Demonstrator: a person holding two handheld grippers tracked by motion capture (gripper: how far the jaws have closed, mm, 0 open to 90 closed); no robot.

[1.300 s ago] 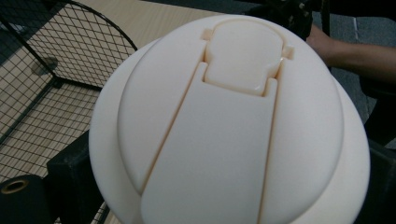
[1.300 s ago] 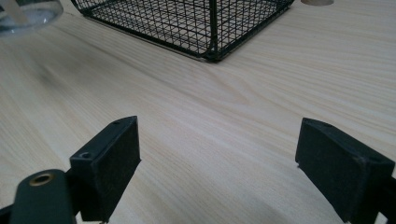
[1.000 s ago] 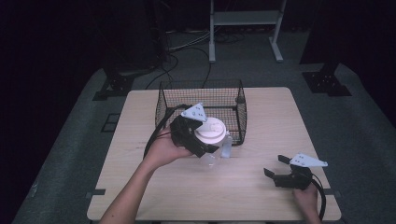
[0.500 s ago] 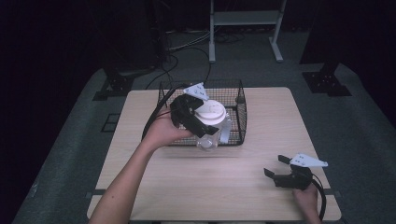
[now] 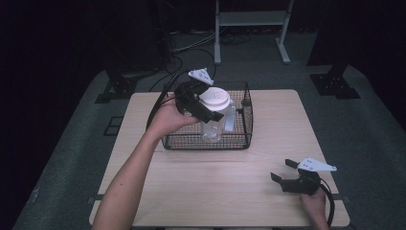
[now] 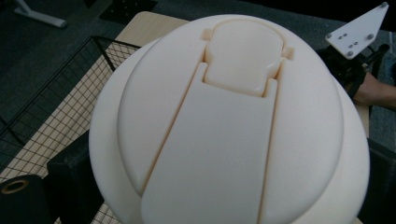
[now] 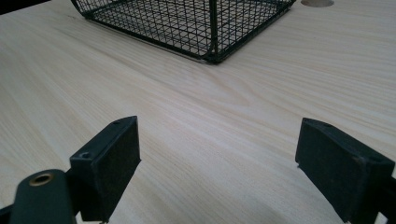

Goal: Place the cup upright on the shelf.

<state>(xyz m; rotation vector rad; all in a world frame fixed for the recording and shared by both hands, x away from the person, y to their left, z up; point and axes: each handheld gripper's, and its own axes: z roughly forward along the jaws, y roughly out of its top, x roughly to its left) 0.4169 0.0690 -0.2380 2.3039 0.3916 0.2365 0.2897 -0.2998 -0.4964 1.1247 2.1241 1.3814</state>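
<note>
dim room, black surround | table (image 5: 230,177) evenly lit | lid (image 6: 229,126) close-up soft

no readable text, labels, numbers anywhere

A pale wooden counter (image 5: 230,187) is standing on grey carpet (image 5: 373,129); a white metal frame (image 5: 251,21) is sitting in darkness behind.

Left gripper (image 5: 203,108) fingers behind white lid (image 6: 229,126)
</note>
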